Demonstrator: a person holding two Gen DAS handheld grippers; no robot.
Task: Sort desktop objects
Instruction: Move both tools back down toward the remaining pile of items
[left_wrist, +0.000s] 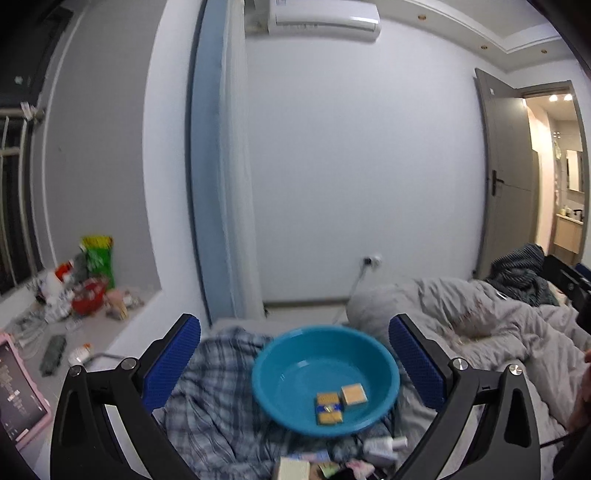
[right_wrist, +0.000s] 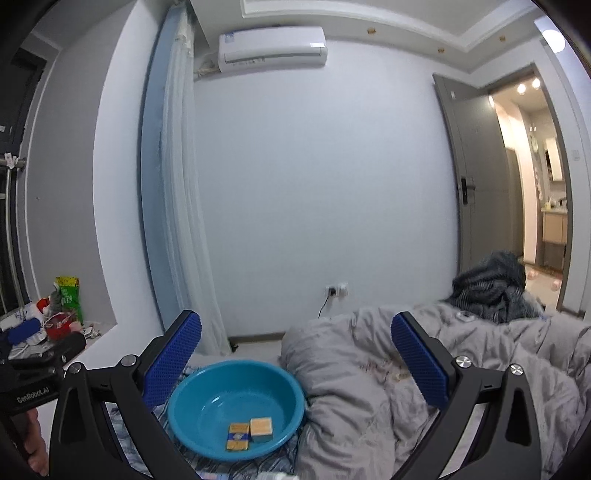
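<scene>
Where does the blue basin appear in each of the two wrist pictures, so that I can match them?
Left wrist: the blue basin is low in the centre, between the two open fingers, on the plaid cloth.
Right wrist: the blue basin is low and left of centre, beside the left finger, against the grey quilt.
Shared landmark: the air conditioner high on the wall.

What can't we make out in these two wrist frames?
- Small items below the round blue plastic basin: left wrist view, blurred and cut off by the bottom edge; can't identify them.
- Printing on the yellow-and-blue packet in the basin: too small in both views.
- Pink-cased tablet: cut off by the left edge.
- Windowsill clutter: small, partly hidden behind the other gripper's body.
</scene>
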